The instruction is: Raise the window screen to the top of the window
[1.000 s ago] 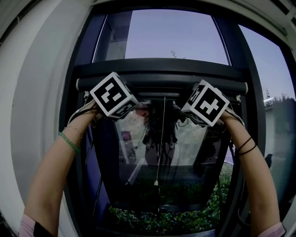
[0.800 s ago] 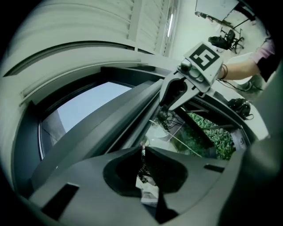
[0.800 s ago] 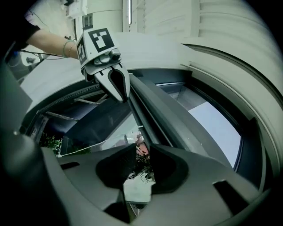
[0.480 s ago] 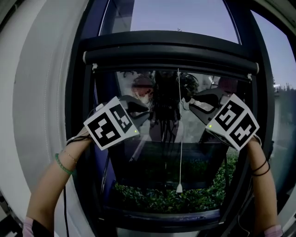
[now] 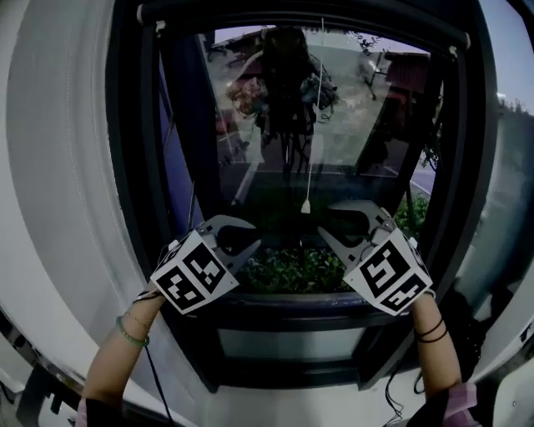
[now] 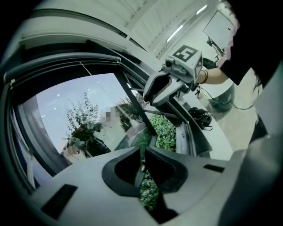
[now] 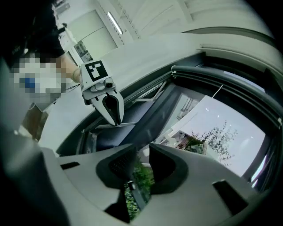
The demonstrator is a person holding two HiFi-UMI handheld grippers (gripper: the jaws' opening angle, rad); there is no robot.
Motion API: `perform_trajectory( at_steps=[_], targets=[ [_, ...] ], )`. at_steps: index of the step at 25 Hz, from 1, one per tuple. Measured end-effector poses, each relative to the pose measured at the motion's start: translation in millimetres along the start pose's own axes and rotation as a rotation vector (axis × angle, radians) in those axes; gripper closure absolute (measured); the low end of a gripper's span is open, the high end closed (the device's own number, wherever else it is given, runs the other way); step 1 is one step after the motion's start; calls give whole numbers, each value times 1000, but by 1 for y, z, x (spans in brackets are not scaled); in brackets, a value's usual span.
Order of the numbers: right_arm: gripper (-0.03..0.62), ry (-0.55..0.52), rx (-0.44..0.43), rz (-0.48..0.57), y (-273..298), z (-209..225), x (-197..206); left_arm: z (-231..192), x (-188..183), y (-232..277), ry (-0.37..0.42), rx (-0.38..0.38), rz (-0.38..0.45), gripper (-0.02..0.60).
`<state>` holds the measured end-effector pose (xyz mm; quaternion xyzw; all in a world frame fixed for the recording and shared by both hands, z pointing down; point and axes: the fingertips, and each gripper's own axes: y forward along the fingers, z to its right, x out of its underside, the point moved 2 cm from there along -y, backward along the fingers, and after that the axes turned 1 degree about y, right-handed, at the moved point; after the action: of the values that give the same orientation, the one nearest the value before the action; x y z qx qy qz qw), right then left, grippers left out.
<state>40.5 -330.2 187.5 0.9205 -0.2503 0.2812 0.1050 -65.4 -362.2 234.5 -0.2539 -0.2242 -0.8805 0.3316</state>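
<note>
With both hands low at the foot of the window, my left gripper [image 6: 141,152] has its jaws drawn in to a narrow slit. Only green shows through the gap and nothing is held. My right gripper [image 7: 142,152] is a little wider, also narrow and also empty. The two sit level with each other, apart, tips pointing inward toward the glass and toward one another.

Just under and beyond my jaws runs the bottom frame [image 5: 292,304] of the window, with the hedge [image 5: 292,271] outside it straight ahead. Between the grippers and slightly above them hangs the pull cord [image 5: 310,158]. Its small toggle ends just over my right gripper's jaws, and neither gripper touches it.

Far above both grippers is the window screen [image 5: 350,18], gathered into a dark rail at the top of the opening. Its long axis runs side to side, spanning both hands, so neither gripper is clearly nearer; both are well below it. The whole pane between looks uncovered.

I judge the raising done, or all but done. Any further push would mean reaching straight up to that rail, one gripper toward each end. The way up is open glass, bounded by the side frame [image 5: 133,167] outboard of my left gripper and its twin outboard of my right. The cord in the middle is the only thing to snag.
</note>
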Motion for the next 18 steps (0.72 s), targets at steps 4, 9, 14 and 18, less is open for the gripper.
perform_trajectory(
  at_steps=[4, 9, 14, 18],
  targets=[
    [511, 102, -37, -55, -8, -72, 44, 76, 33, -4, -91, 50, 19, 555],
    [514, 283, -99, -111, -40, -172, 75, 174, 67, -24, -261, 115, 44, 555],
    [522, 432, -132, -140, -78, -250, 86, 256, 84, -48, -384, 125, 30, 555],
    [526, 546, -159, -164, -114, -305, 86, 322, 86, -71, -512, 135, 27, 556]
  ],
)
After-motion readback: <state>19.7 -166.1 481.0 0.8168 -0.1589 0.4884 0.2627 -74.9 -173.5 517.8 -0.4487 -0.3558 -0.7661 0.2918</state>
